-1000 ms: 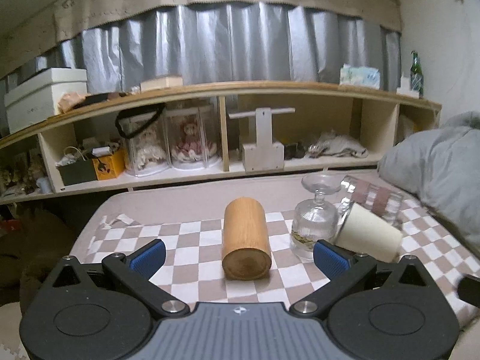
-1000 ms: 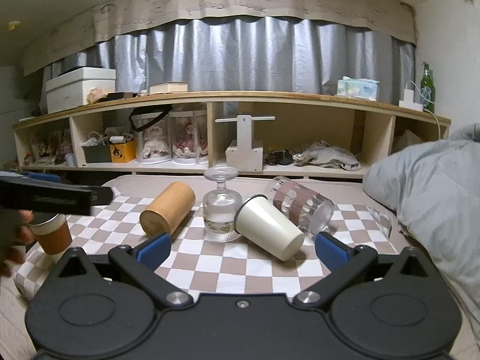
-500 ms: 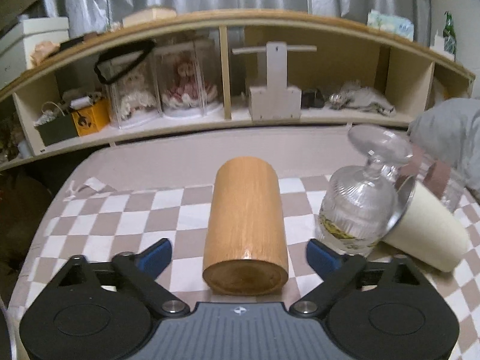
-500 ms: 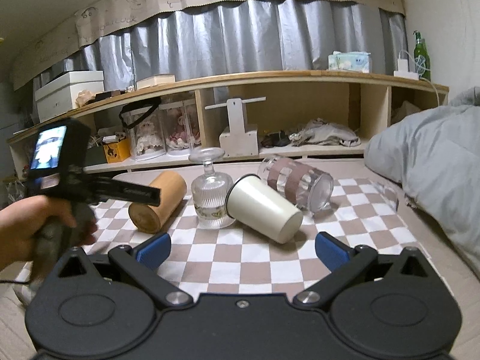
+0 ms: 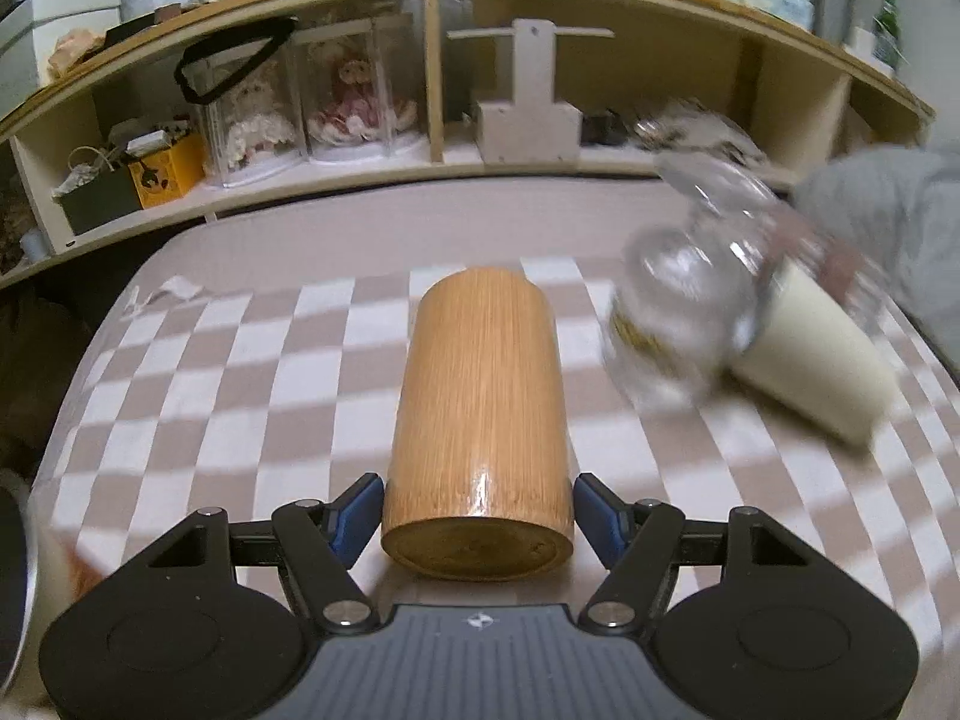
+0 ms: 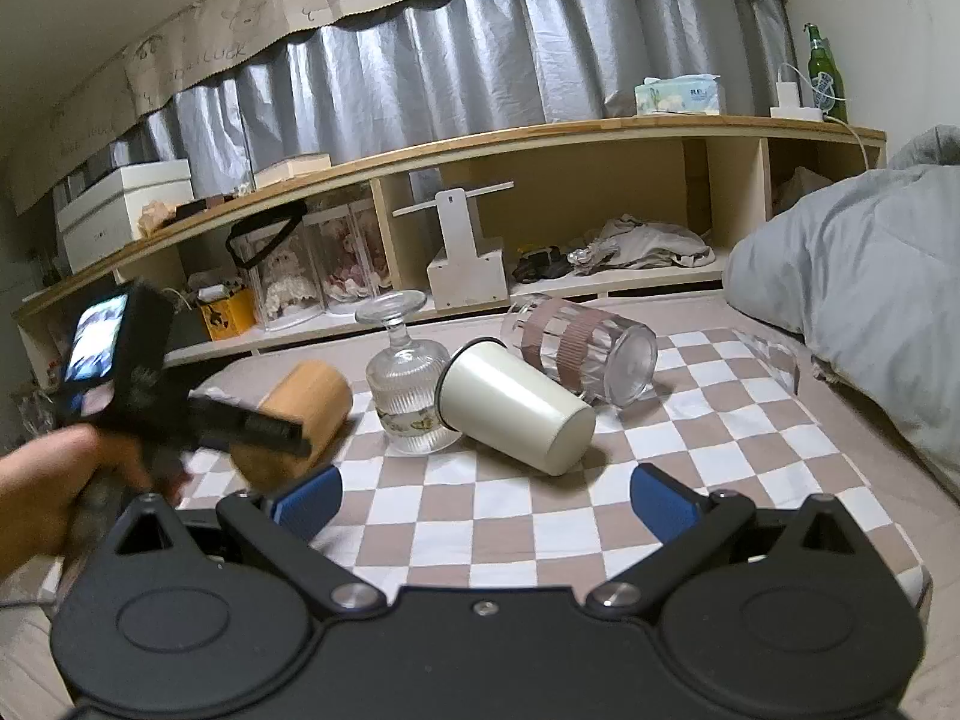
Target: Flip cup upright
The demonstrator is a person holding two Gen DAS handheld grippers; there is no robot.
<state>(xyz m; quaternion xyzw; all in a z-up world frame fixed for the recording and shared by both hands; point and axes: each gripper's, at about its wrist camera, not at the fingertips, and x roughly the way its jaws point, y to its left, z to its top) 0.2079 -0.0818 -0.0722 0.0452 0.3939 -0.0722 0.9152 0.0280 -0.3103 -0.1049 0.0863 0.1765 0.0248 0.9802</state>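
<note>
A wooden cup (image 5: 480, 420) lies on its side on the checkered cloth (image 5: 240, 396), its closed base toward my left camera. My left gripper (image 5: 478, 519) is open, its blue pads (image 5: 359, 515) on either side of the cup's base, close to it or just touching. The same cup (image 6: 306, 414) shows in the right wrist view, with the left gripper (image 6: 264, 429) and the hand in front of it. My right gripper (image 6: 486, 498) is open and empty above the cloth, short of a cream cup (image 6: 516, 405) lying on its side.
An upside-down stemmed glass (image 6: 408, 384) stands between the wooden and cream cups. A striped clear tumbler (image 6: 582, 354) lies on its side behind. A grey duvet (image 6: 858, 300) is at the right. A low wooden shelf (image 6: 480, 228) runs along the back.
My left gripper has moved forward and down to the wooden cup, and its jaws have narrowed around the base. The right gripper has shifted slightly; the cups have not moved.
</note>
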